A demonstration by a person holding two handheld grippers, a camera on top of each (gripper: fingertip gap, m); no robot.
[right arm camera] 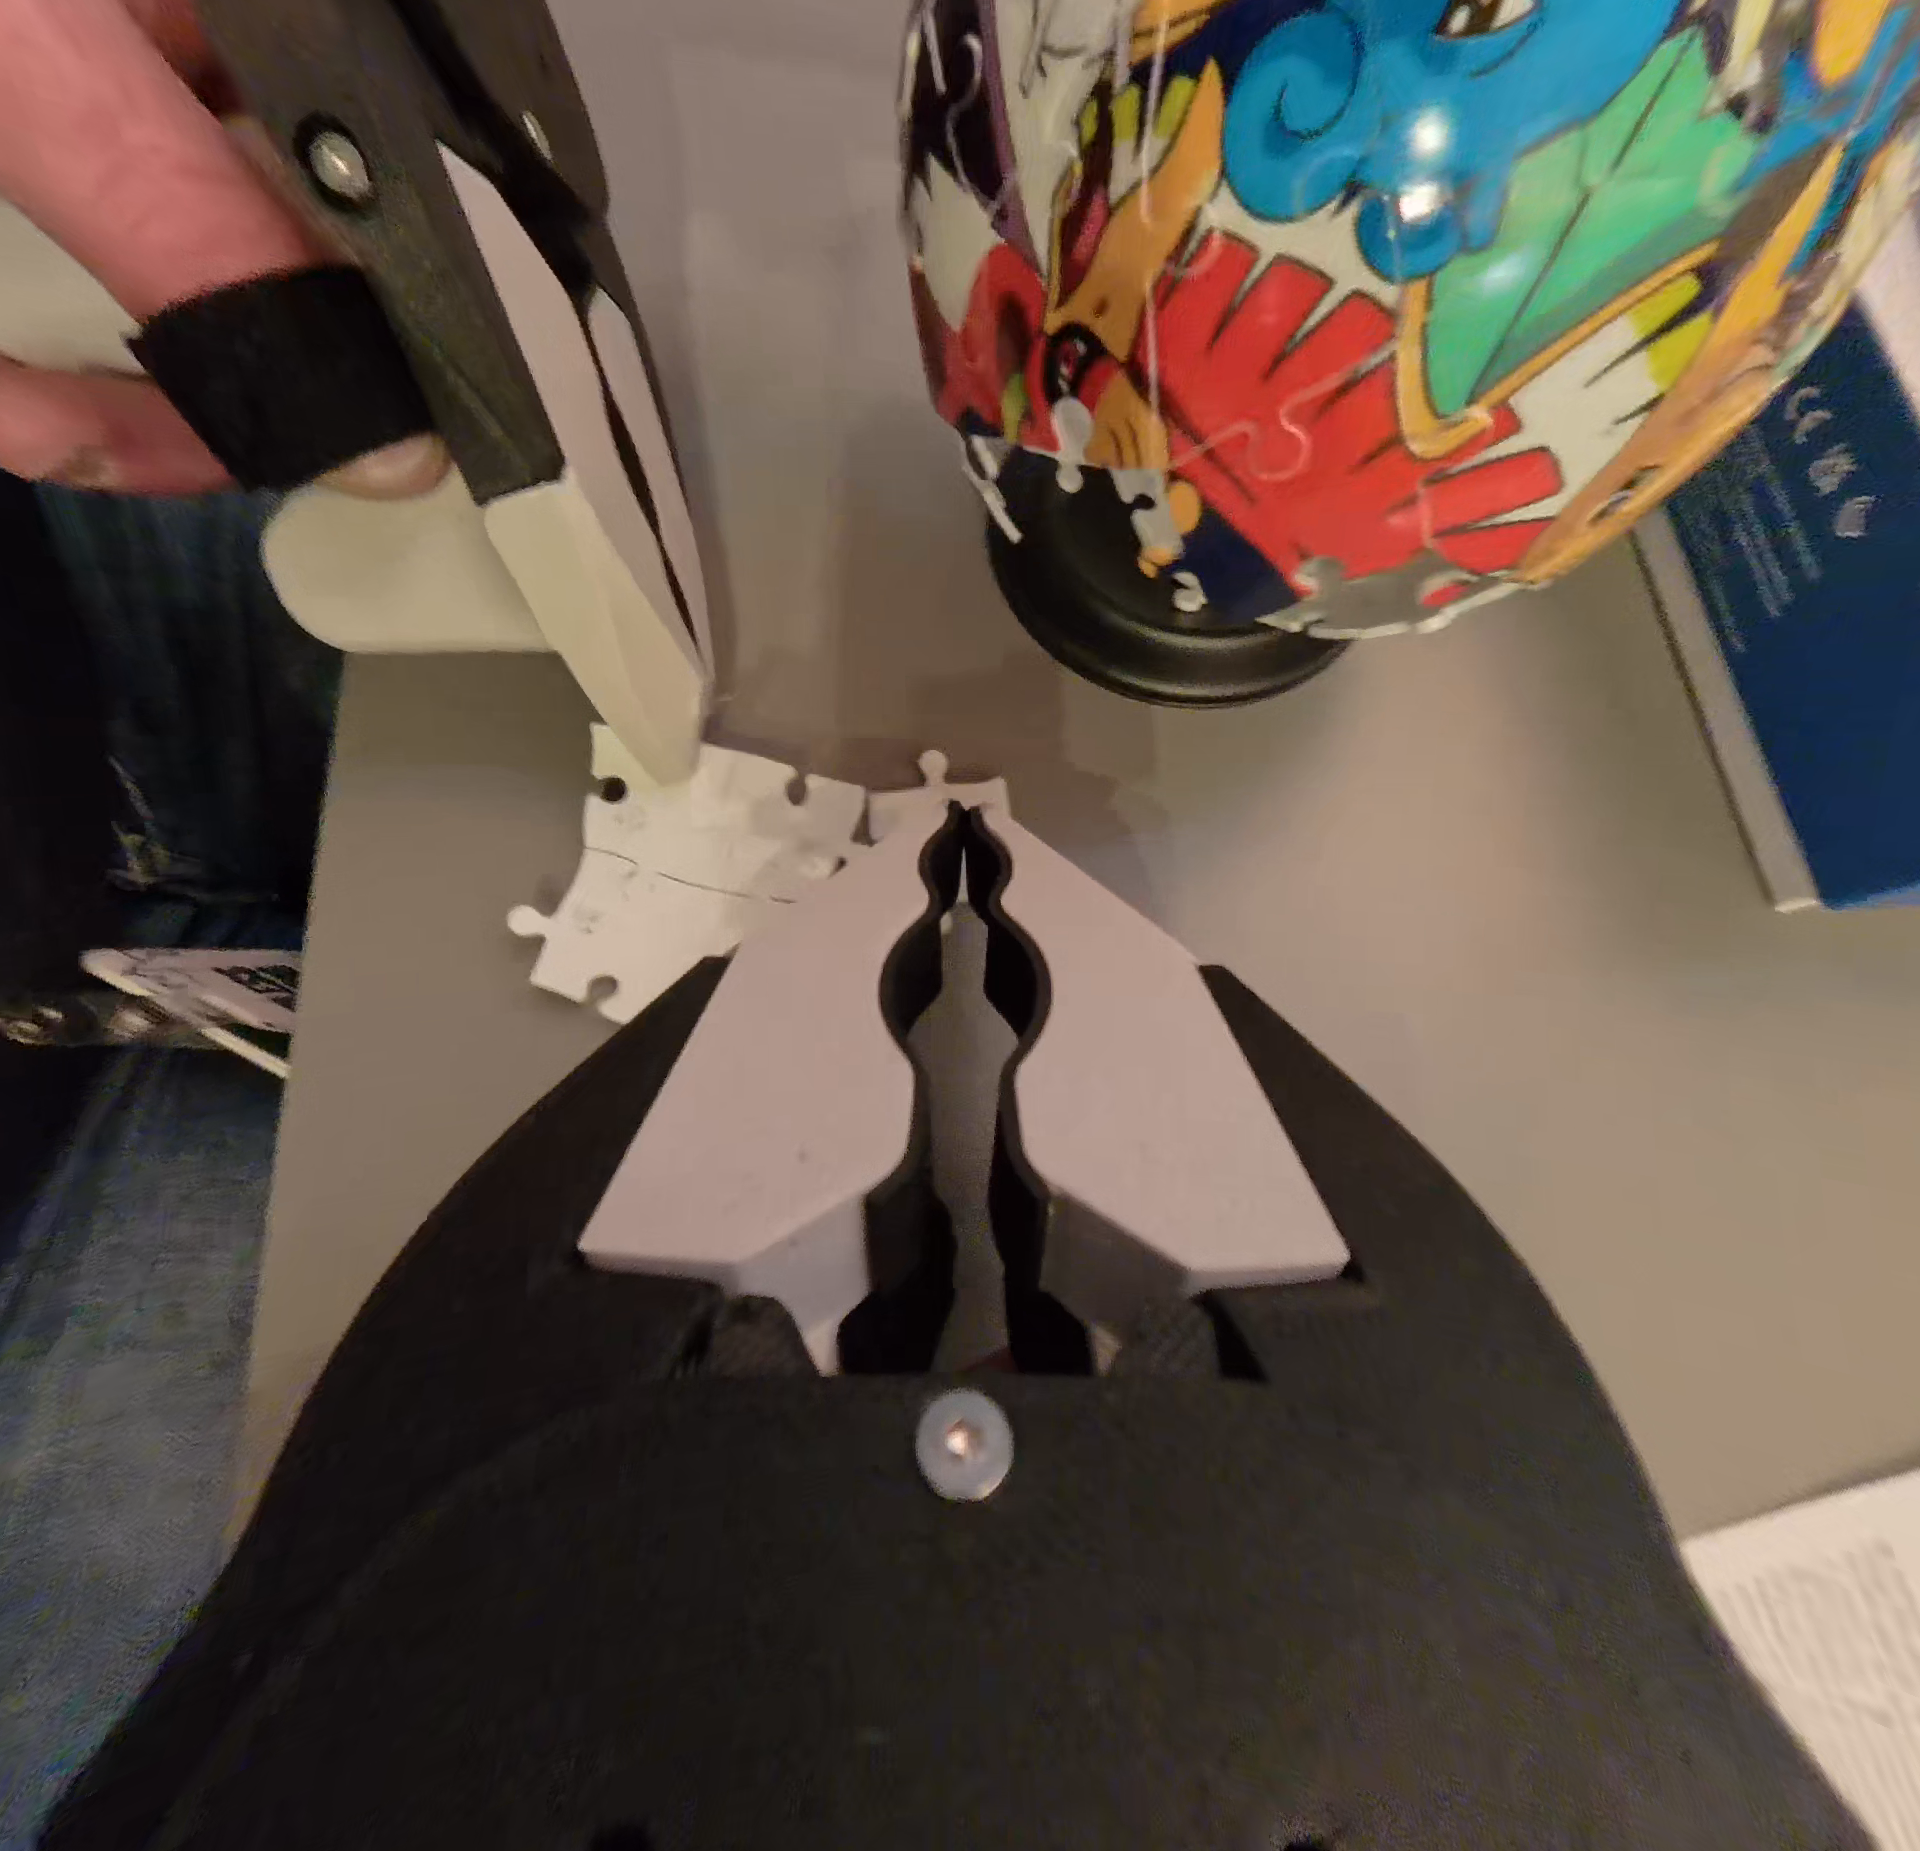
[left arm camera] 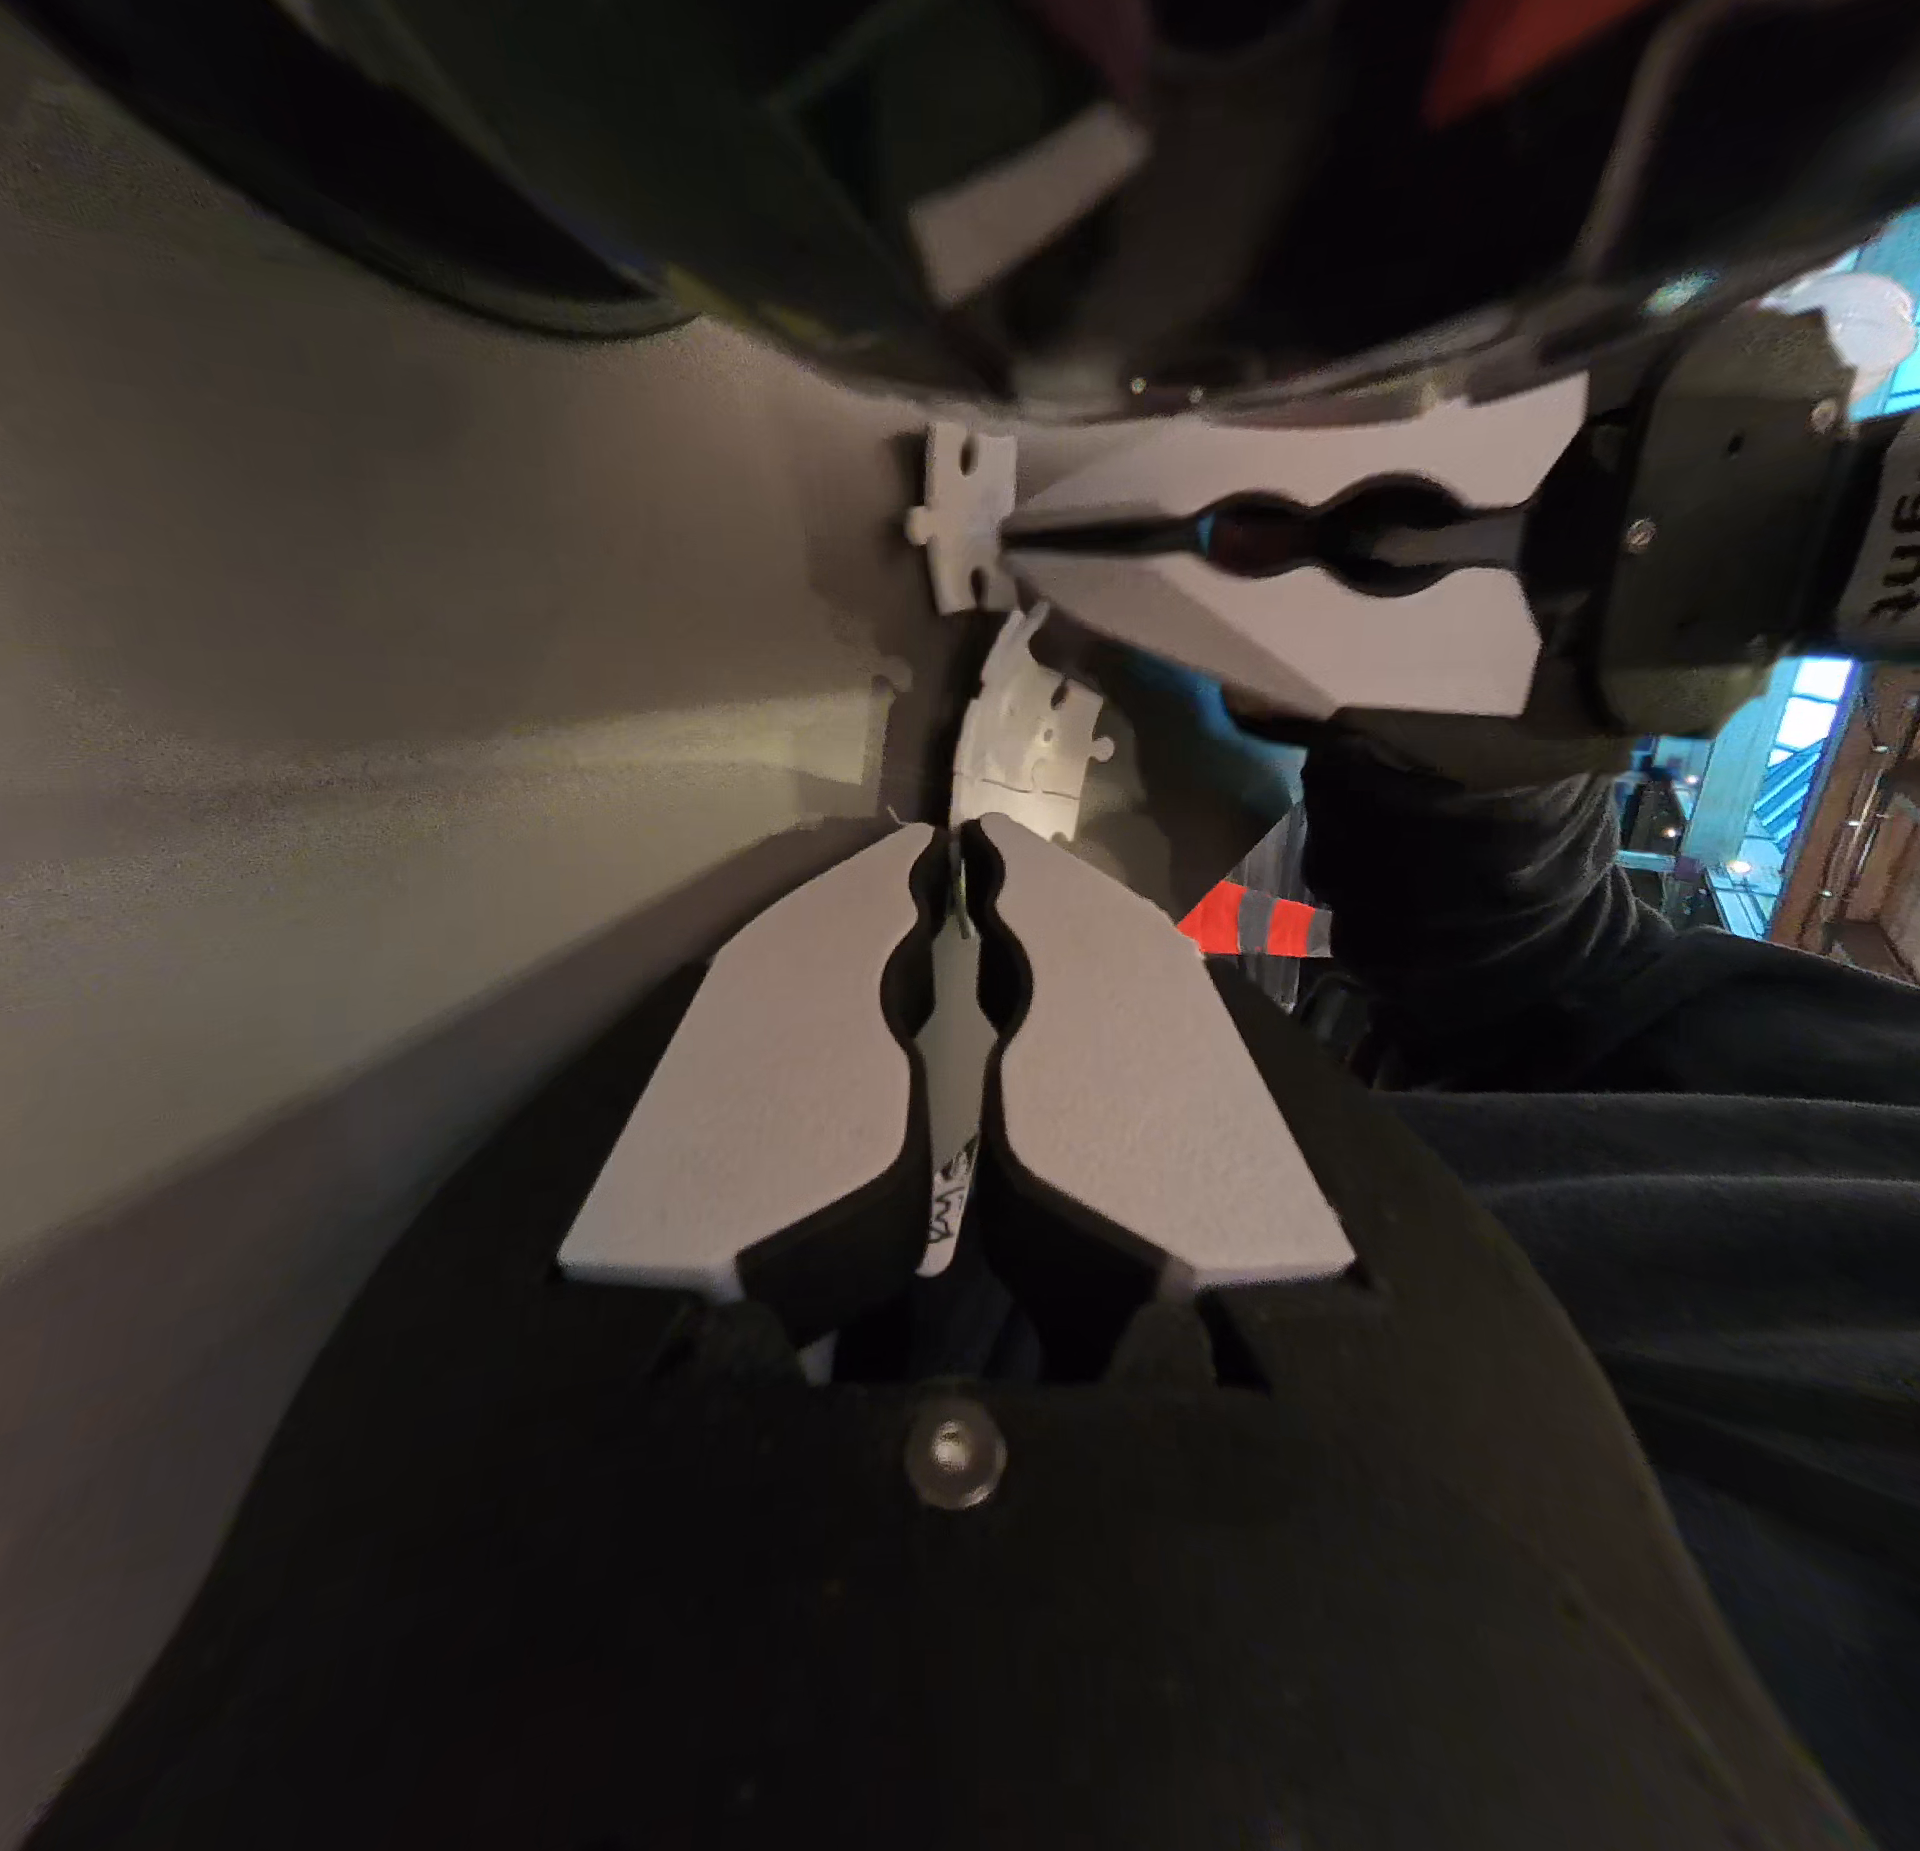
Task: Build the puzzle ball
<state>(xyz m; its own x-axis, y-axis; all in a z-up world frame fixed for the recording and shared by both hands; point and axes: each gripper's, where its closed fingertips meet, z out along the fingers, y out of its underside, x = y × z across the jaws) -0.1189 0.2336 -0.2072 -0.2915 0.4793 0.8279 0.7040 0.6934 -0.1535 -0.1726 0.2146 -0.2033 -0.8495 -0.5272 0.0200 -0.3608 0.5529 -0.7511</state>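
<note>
The colourful puzzle ball sits on a black round stand at the back of the grey table, with a gap of unfilled pieces along its lower edge. My left gripper is shut on the edge of a cluster of joined white, face-down pieces. In the right wrist view it comes down from the upper left onto that cluster. My right gripper is shut on a single white piece right beside the cluster. It also shows in the left wrist view, holding that piece.
A blue box lies at the table's right. A person's hand holds the left gripper. A printed white sheet lies off the table's left edge. A white textured surface is at the near right.
</note>
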